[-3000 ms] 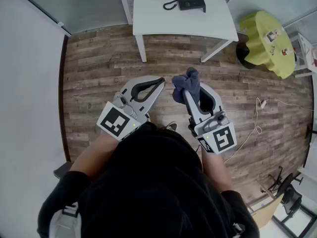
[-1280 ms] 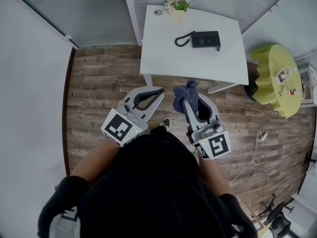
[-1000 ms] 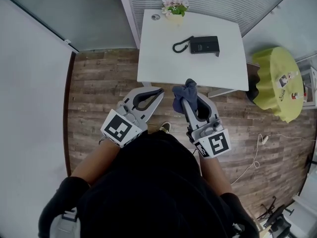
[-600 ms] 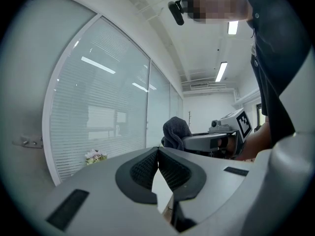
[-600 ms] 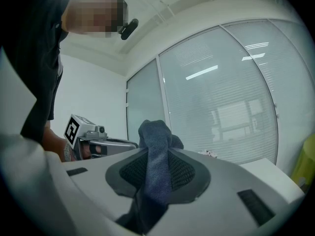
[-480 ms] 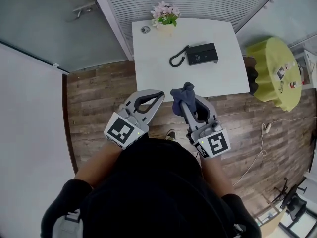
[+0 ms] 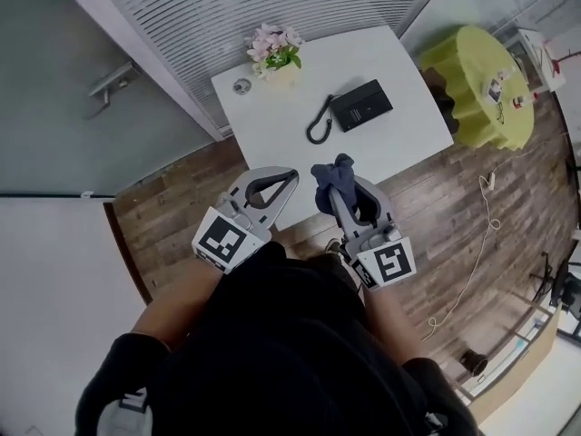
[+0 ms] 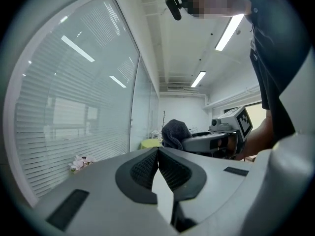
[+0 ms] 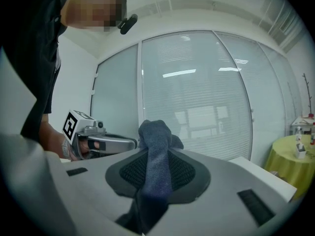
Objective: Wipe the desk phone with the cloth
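White tabletop (image 7: 272,125), seen from above. The black desk phone (image 7: 361,105) lies near its middle, long axis running from lower left to upper right in the head view, with the coiled cord (image 7: 317,127) trailing from its left end toward the near edge. Both tools are held short of the tabletop's near edge, well apart from the phone. Left hand-held gripper (image 8: 157,151): jaws pressed together, nothing between them. Right hand-held gripper (image 9: 157,163): jaws pinching a dark blue cloth (image 9: 156,136), which bunches above the tips. A small flower pot (image 7: 275,51) stands at the far edge.
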